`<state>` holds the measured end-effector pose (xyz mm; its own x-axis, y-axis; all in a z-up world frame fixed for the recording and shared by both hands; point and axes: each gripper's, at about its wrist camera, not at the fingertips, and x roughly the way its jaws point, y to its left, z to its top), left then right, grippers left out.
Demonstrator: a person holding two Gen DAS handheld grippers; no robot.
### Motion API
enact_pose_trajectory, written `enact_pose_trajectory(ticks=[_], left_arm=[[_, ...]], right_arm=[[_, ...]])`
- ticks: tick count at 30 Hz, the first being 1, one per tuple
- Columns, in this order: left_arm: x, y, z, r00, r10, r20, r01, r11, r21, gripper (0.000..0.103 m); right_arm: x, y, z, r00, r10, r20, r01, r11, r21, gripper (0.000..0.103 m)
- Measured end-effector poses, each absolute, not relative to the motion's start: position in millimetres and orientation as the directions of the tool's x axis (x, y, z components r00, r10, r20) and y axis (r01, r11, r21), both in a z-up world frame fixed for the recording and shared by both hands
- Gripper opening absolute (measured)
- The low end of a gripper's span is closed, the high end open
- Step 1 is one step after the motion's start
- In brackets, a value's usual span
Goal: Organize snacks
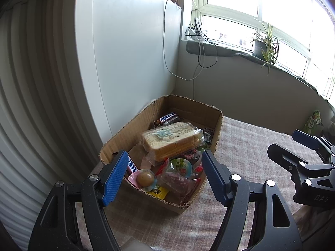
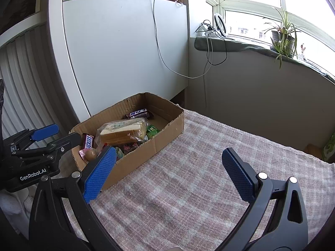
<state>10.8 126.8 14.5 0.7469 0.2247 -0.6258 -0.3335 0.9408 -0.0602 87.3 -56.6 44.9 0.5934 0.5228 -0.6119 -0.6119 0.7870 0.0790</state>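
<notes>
An open cardboard box (image 1: 125,131) (image 2: 167,125) stands on the checked cloth, filled with snacks: a bagged loaf of sliced bread (image 1: 169,140) (image 2: 123,131), Snickers bars (image 1: 168,118) (image 2: 88,141), a round brown sweet in a pink cup (image 1: 144,177) (image 2: 91,154) and several small packets. My left gripper (image 1: 165,173) is open and empty, just above the box's near end. My right gripper (image 2: 169,171) is open and empty over the cloth to the right of the box.
A white cabinet panel (image 1: 129,52) stands right behind the box. A window sill carries a potted plant (image 1: 264,44) and cables (image 1: 201,48). A green packet (image 1: 314,121) lies at the far right of the checked cloth (image 2: 209,167).
</notes>
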Motion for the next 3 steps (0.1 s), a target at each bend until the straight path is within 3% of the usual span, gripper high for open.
enact_pose_trajectory(ticks=[3], left_arm=[[10.8, 124.9, 14.5, 0.748, 0.224, -0.624, -0.327, 0.944, -0.052, 0.073]], right_arm=[[87.5, -57.7, 44.5, 0.594, 0.521, -0.613, -0.611, 0.788, 0.078, 0.103]])
